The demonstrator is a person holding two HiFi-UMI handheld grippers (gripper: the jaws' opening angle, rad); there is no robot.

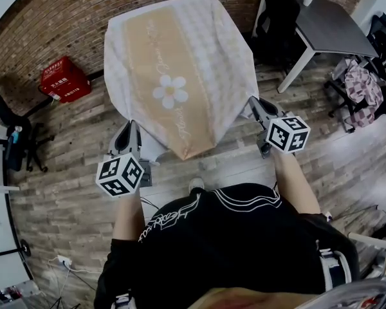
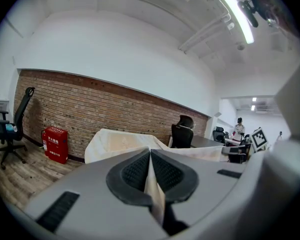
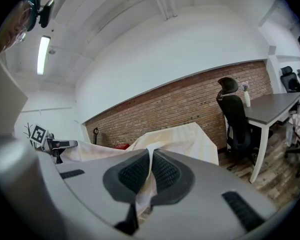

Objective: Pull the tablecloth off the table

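A cream and tan tablecloth [image 1: 174,69] with a white daisy print drapes over a small table in the head view, its near edge hanging down. My left gripper [image 1: 130,132] is shut on the cloth's near left corner, and my right gripper [image 1: 252,103] is shut on the near right corner. In the left gripper view a fold of the tablecloth [image 2: 151,184] is pinched between the dark pads [image 2: 135,173], and the rest stretches back over the table. In the right gripper view the tablecloth [image 3: 149,181] is likewise clamped between the pads [image 3: 132,173].
A red box [image 1: 64,79] stands by the brick wall at the left. A grey desk [image 1: 331,28] with black office chairs [image 1: 273,15] is at the right. Another chair [image 1: 16,140] sits at the far left. Wood plank floor lies all around.
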